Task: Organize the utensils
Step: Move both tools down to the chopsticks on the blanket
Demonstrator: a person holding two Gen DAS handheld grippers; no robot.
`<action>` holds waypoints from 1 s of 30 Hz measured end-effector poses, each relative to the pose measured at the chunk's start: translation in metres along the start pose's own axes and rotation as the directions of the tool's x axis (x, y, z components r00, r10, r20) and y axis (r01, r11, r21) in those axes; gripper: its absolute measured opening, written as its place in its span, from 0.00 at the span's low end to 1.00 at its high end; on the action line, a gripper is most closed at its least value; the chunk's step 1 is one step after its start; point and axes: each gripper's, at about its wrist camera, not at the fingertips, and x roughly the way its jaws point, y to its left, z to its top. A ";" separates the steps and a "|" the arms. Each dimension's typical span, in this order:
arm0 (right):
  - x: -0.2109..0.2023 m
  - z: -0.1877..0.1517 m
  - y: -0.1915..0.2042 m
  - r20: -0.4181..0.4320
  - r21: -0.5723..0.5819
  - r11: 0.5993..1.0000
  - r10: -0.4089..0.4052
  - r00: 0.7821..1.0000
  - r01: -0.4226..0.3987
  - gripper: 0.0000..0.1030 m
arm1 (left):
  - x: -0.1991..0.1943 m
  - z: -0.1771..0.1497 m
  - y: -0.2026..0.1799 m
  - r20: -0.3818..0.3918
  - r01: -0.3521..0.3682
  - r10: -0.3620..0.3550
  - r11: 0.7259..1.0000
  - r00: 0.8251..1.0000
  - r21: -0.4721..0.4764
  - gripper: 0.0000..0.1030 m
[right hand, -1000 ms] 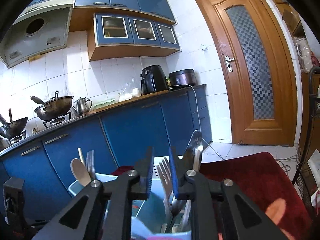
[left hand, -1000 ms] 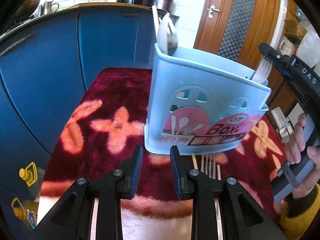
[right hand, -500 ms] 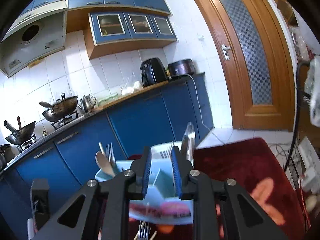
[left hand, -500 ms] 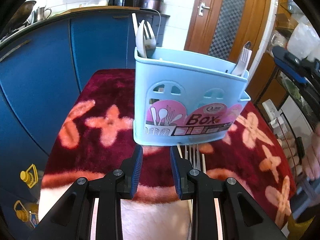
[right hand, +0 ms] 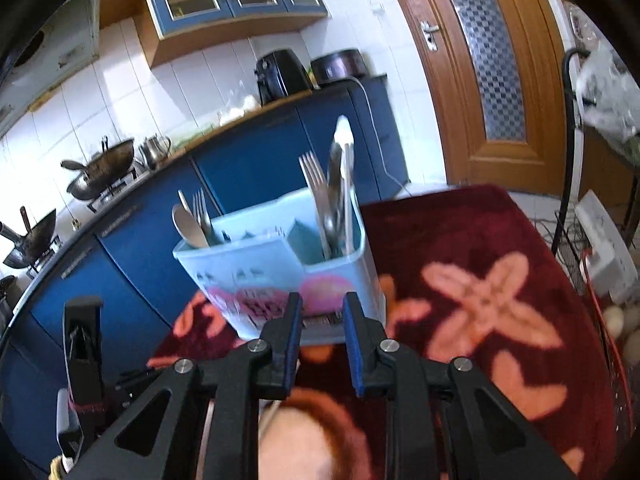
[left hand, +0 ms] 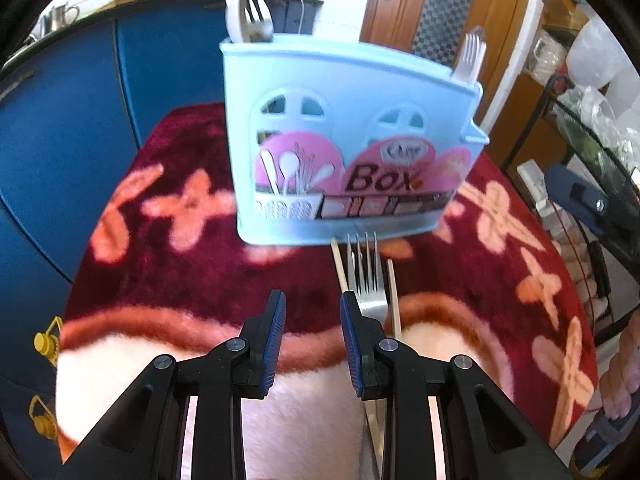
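Observation:
A light blue utensil box [left hand: 344, 140] stands on a red floral cloth [left hand: 180, 276]. Its left compartment holds a spoon and fork [left hand: 248, 20], and its right compartment holds a fork [left hand: 470, 56]. In front of the box a metal fork [left hand: 366, 276] lies on the cloth between two chopsticks [left hand: 339, 264]. My left gripper [left hand: 312, 312] hovers open just left of that fork, holding nothing. My right gripper [right hand: 320, 312] is open and holds nothing, set back from the box [right hand: 280, 268]. The box's right compartment shows a fork and spoon [right hand: 328, 192] in this view.
Blue kitchen cabinets [left hand: 80, 120] run behind the cloth, with woks and a kettle on the counter [right hand: 100, 164]. A wooden door [right hand: 492, 60] is at the back right. A wire rack with bags [left hand: 592, 92] stands to the right. A person's hand [left hand: 624, 380] shows at the right edge.
My right gripper drew back from above the box and tipped downward, leaving the fork standing in the right compartment. My left gripper shifted so that more of the fork on the cloth shows.

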 end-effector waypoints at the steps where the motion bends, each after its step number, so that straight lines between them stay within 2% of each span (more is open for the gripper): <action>1: 0.001 -0.004 -0.002 -0.012 0.000 1.000 -0.005 1.000 0.005 0.22 | 0.002 -0.001 -0.001 -0.007 0.002 -0.002 1.000 1.000 0.004 0.28; 11: 0.010 -0.028 -0.021 -0.087 0.043 0.999 -0.011 0.996 0.015 0.22 | 0.019 -0.006 -0.013 -0.073 -0.003 0.007 0.999 0.997 0.047 0.28; 24: 0.019 -0.043 -0.031 -0.131 0.079 0.997 0.011 0.991 -0.001 0.22 | 0.027 -0.006 -0.024 -0.097 -0.044 0.058 0.990 0.994 0.135 0.30; 30: 0.021 -0.046 -0.033 -0.138 0.089 0.996 0.017 0.990 -0.004 0.22 | 0.029 -0.006 -0.023 -0.103 -0.049 0.064 0.988 0.993 0.146 0.32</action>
